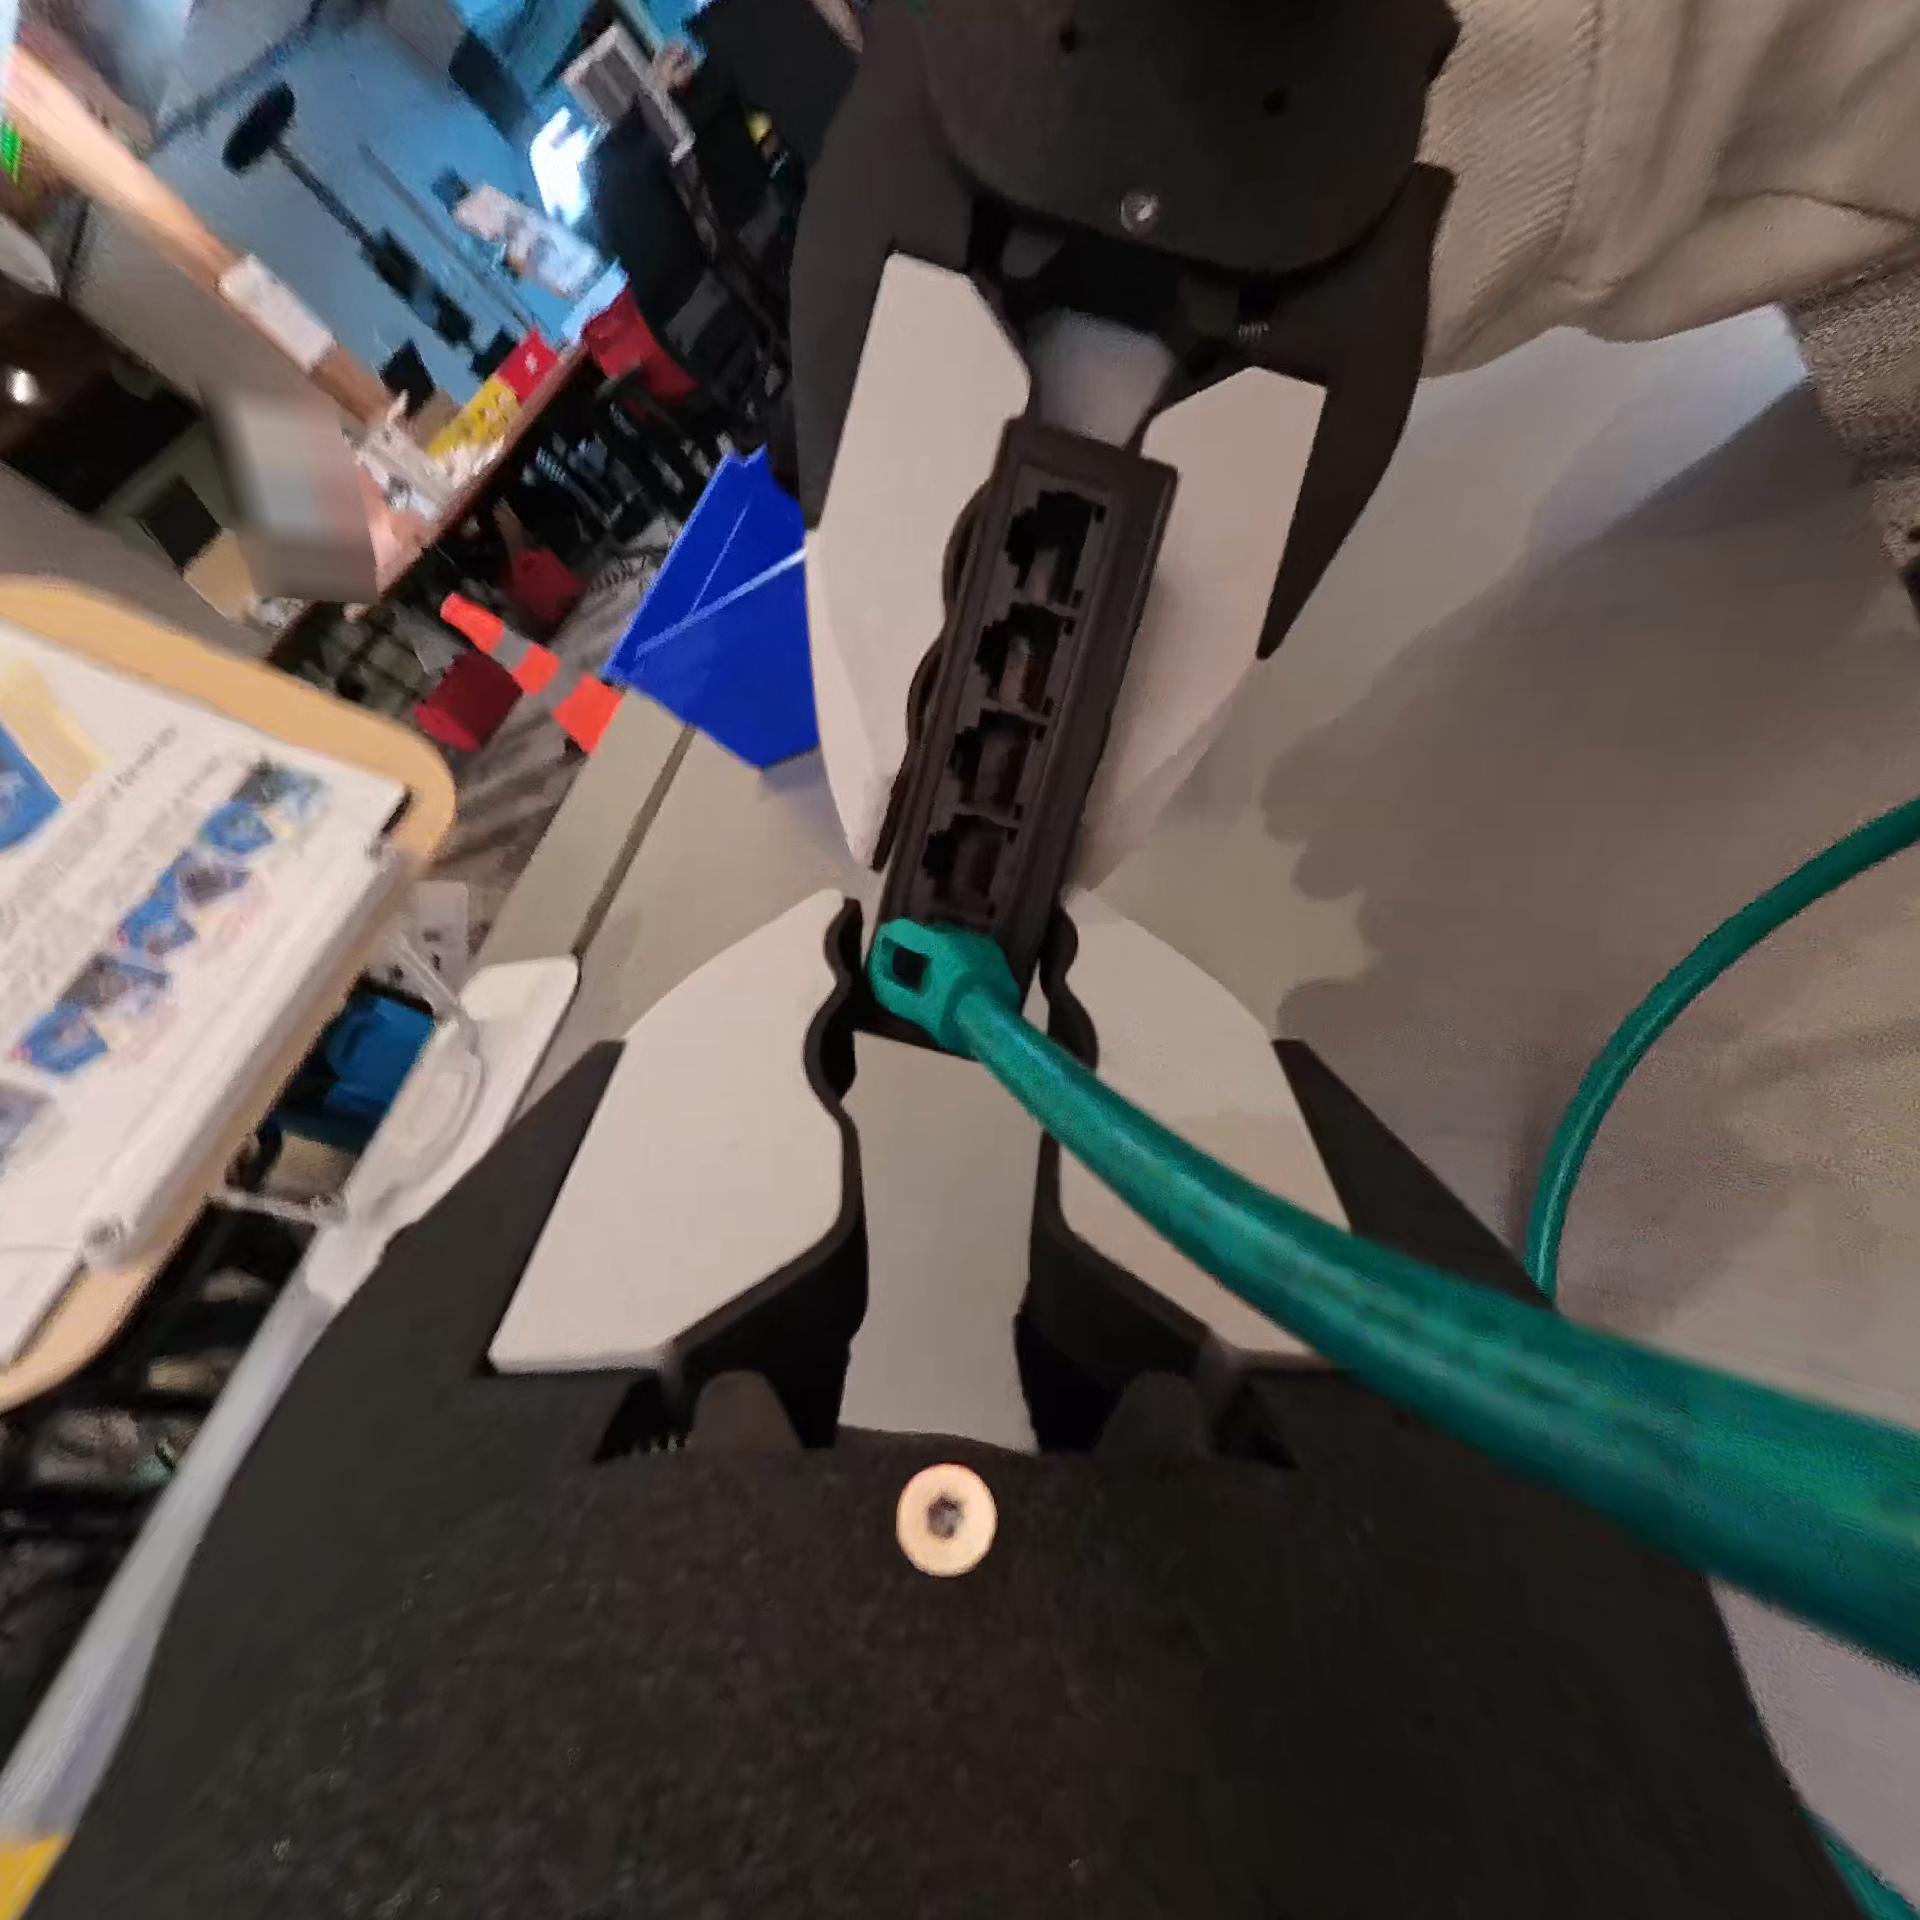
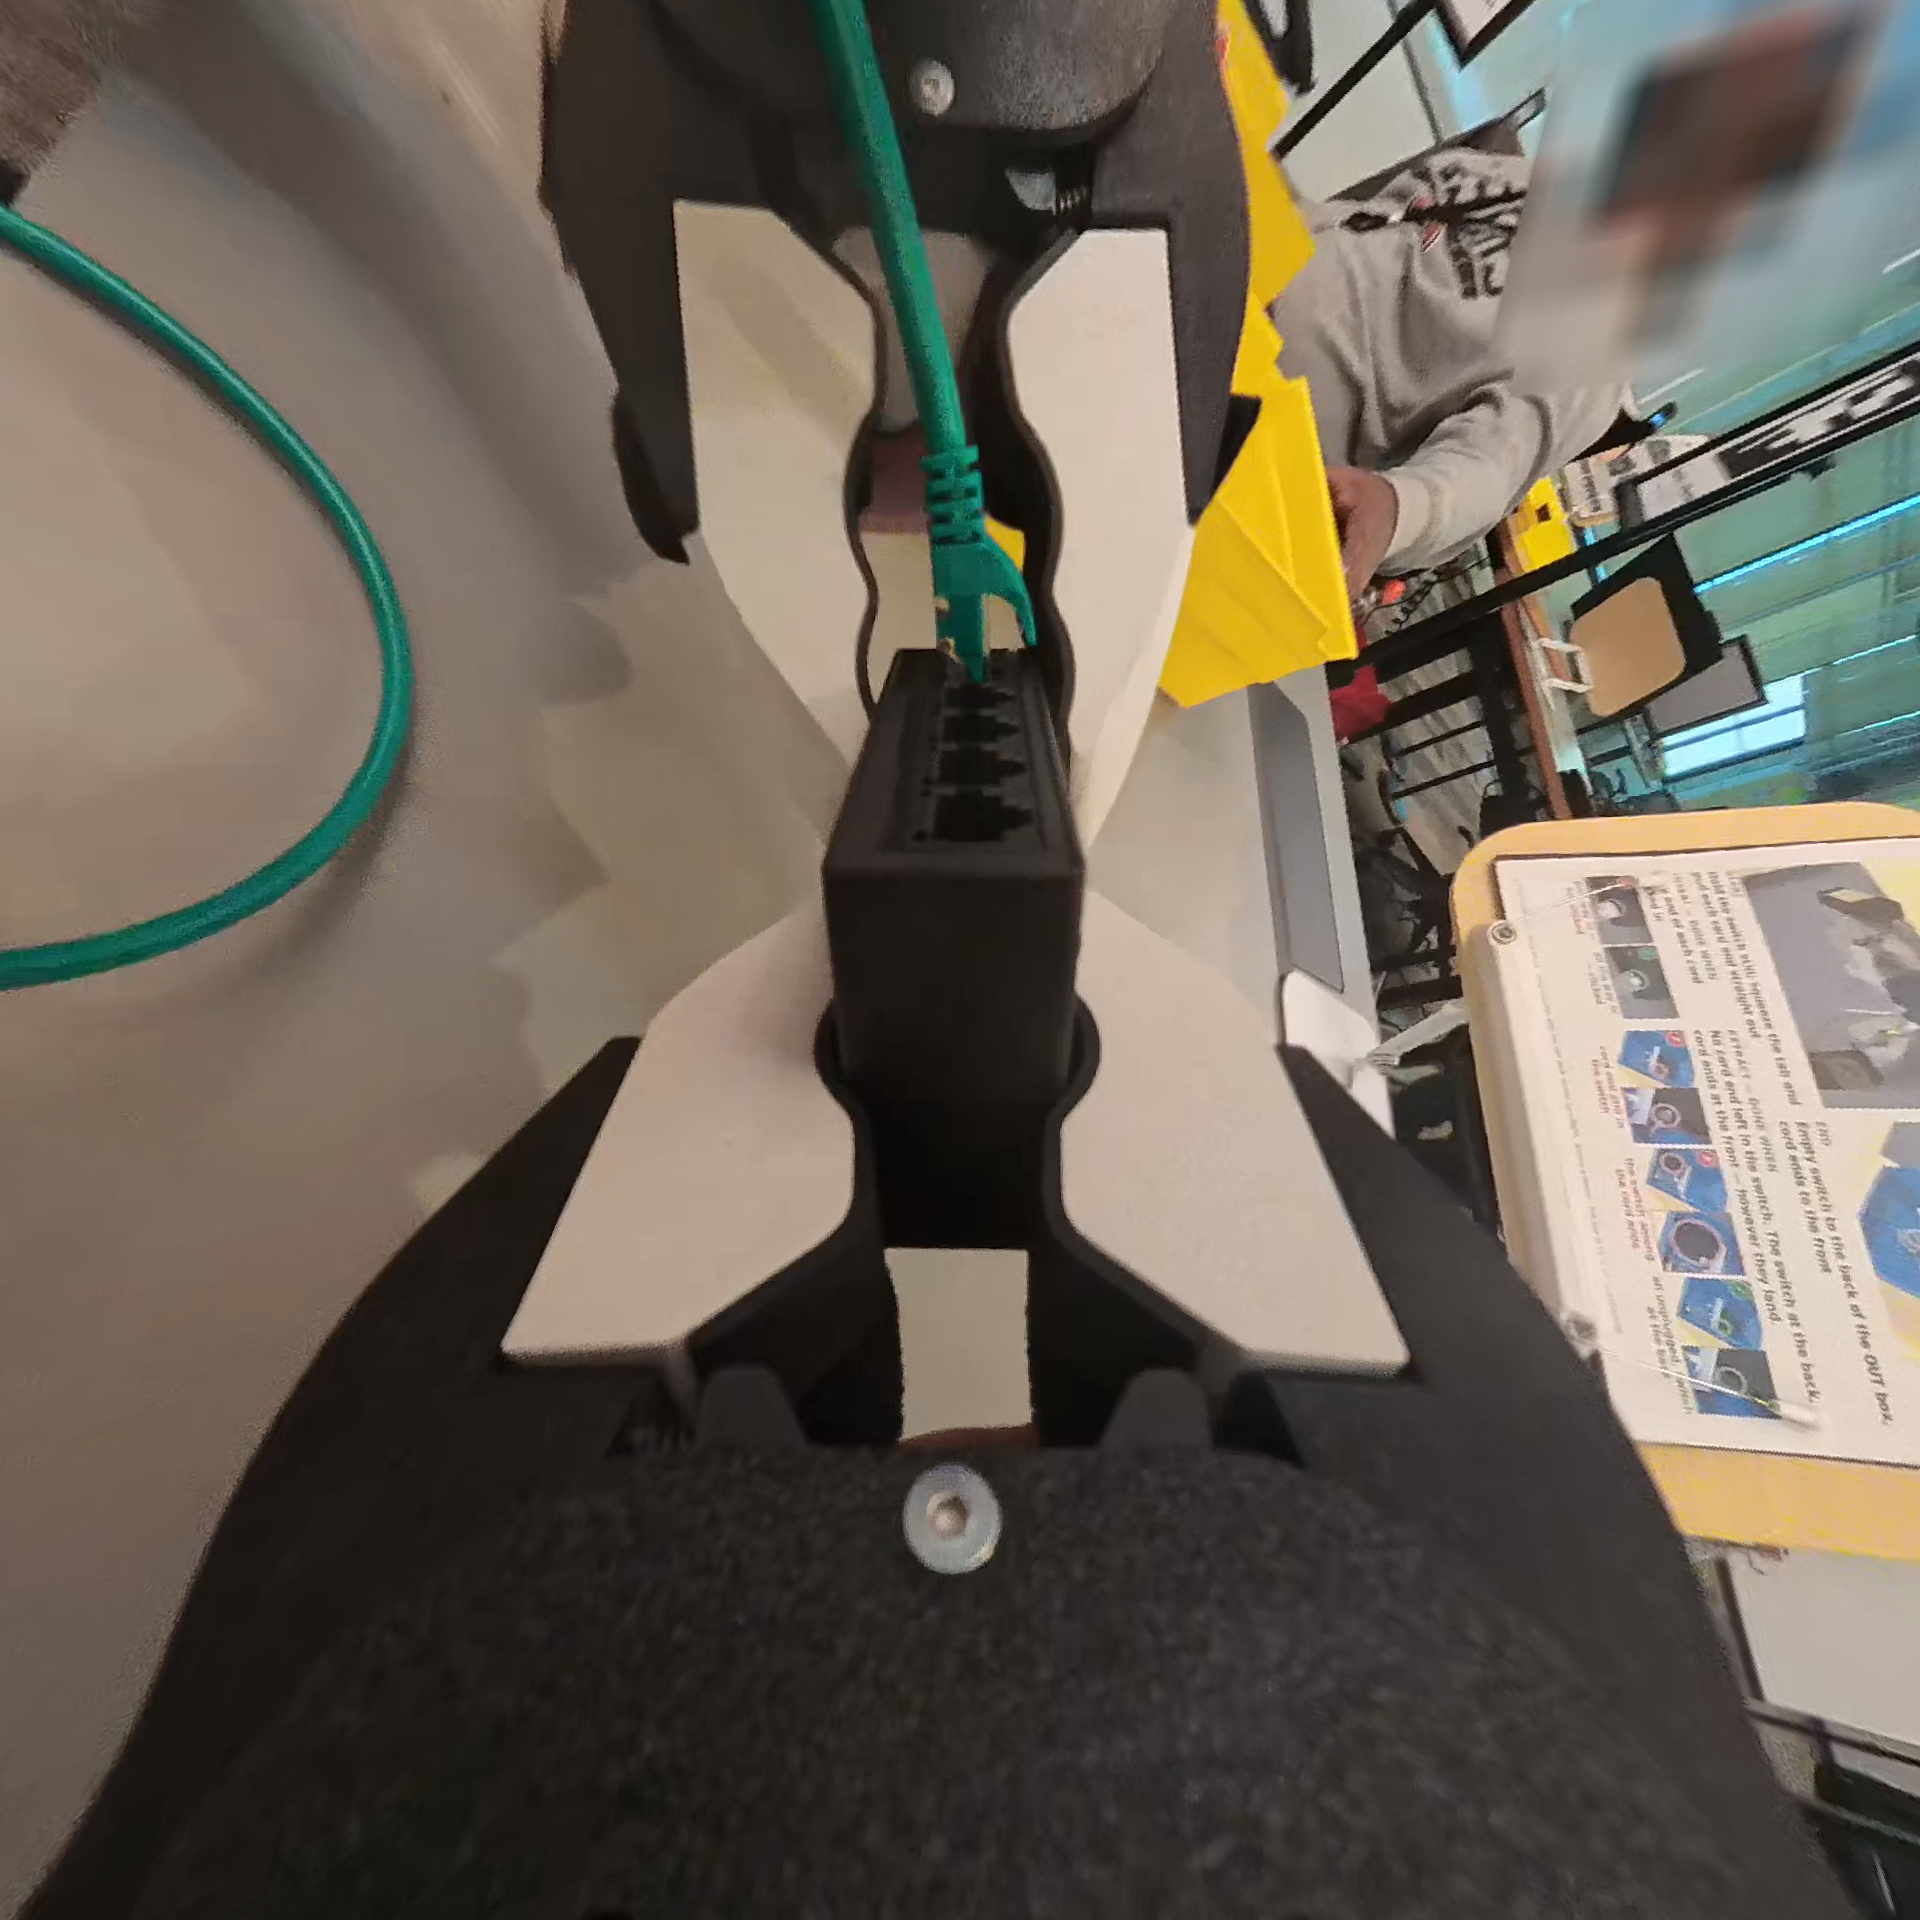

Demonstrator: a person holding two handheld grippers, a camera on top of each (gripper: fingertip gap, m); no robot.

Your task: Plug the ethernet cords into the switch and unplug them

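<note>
Clamped between the right hand-held gripper fingers: black switch, held above the pale surface, ports facing away. Pinched at the left hand-held gripper tips: green ethernet cord plug, seated in the switch's end port.

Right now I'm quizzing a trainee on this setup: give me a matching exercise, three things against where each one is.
Things:
1 switch
2 green plug
3 cord's slack loop

Places:
A lying on the table
B in the left gripper, at the switch's end port
C clamped in the right gripper

Pairs: 1-C, 2-B, 3-A
</note>
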